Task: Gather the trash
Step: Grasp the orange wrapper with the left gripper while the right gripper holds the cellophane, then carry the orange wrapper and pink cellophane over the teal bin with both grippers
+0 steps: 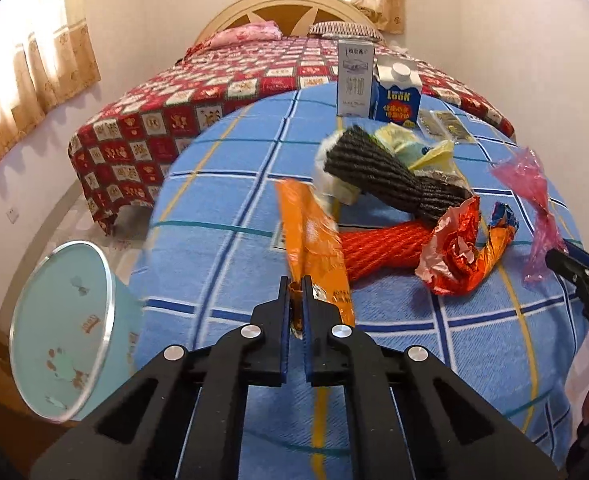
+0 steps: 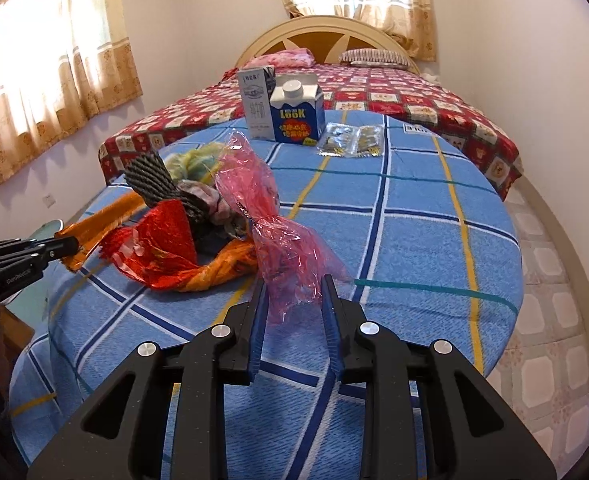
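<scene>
We see a blue plaid cloth (image 2: 414, 240) and a red patterned bedspread (image 1: 154, 120). The wrapper (image 1: 314, 240) is orange, the bag (image 2: 278, 240) pink, the bin (image 1: 62, 332) pale teal.

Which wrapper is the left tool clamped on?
The long orange wrapper, pinched at its near end by the left tool. The crumpled red foil wrapper lies untouched, and the pink cellophane sits between the open right tool.

Curtained windows (image 2: 58, 60) — perhaps tiled floor (image 2: 546, 280)
</scene>
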Demonstrator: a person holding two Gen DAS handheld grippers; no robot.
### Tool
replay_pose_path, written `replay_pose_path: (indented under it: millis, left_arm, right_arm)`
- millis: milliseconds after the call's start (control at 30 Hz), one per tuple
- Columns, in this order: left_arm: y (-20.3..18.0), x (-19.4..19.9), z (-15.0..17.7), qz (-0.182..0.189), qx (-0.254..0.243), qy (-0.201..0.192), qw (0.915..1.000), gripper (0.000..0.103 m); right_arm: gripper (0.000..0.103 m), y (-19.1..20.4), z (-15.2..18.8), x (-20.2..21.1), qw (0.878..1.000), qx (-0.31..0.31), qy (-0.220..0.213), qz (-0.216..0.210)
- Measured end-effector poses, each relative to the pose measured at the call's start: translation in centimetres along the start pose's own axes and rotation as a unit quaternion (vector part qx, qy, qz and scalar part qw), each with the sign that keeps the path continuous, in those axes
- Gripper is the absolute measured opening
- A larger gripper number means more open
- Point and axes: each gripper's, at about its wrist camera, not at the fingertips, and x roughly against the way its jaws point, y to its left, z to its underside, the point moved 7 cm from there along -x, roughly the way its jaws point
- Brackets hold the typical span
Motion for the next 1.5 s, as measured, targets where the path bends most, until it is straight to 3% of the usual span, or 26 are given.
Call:
replay_pose_path:
  millis: [400, 933, 1500]
  left_arm:
    - [5.0, 3.9, 0.6, -0.043, -0.013, -0.034, 0.9984, 0.003]
    - [12.2, 6.8, 2.3, -0.099, 0.015, -0.047, 0.9939, 0.004]
    - [18.7, 7.9, 4.8, -0.149, 0.05, -0.034, 0.987, 0.004]
  right_arm:
    - [0.027, 2.9, -2.2, 1.5, 0.999, 0.028, -0.024, -0.011]
    - [0.027, 13.4, -5.2, -0.5, 0.992, 0.105, -0.025, -0.068]
    - [0.027, 23.0, -6.4, -4.0, 0.978, 0.178, -0.009, -0.108]
